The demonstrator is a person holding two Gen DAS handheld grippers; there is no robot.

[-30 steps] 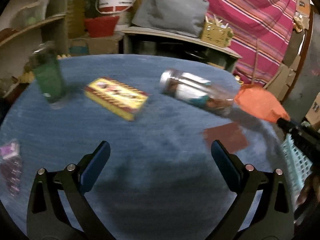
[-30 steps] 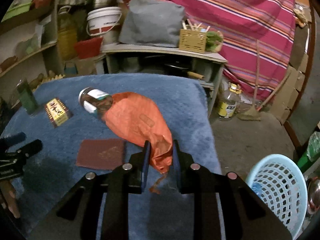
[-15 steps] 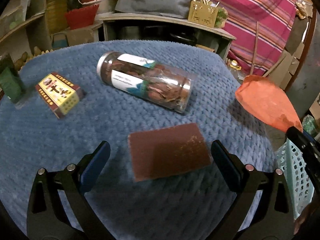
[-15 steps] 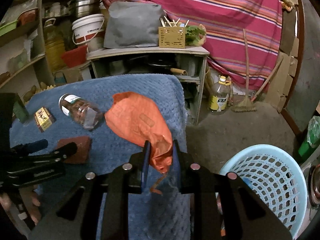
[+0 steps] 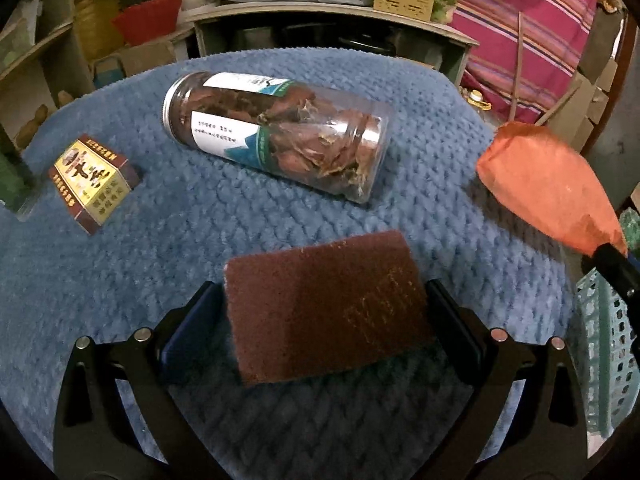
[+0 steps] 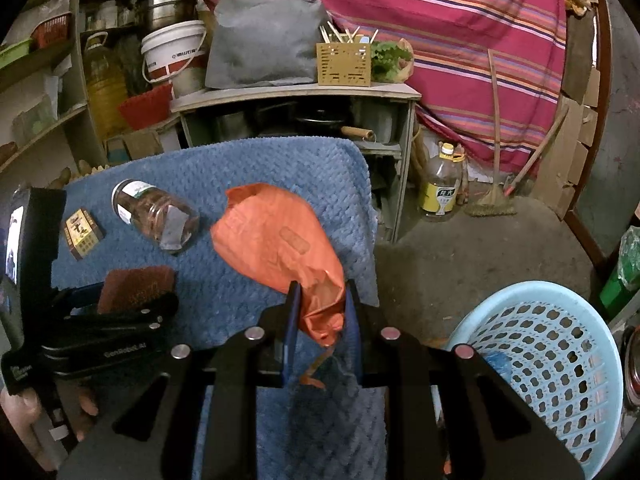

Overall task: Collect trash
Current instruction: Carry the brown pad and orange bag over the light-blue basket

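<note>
The right gripper (image 6: pixel 320 312) was clamped on the orange bag (image 6: pixel 276 236) beside the basket (image 6: pixel 560 360), while the left gripper (image 5: pixel 320 312) straddled the brown pad (image 5: pixel 324 304), jaws apart, so closing crooked could've just shoved it across the blue towel (image 5: pixel 200 220).

Past my table's blue knitted cover (image 5: pixel 120 288) I see a grey cushion (image 6: pixel 264 48) and a slotted yellow holder (image 6: pixel 344 65) on a shelf unit (image 6: pixel 296 94), a white bucket (image 6: pixel 172 54), and a striped cloth (image 6: pixel 460 32) behind.
</note>
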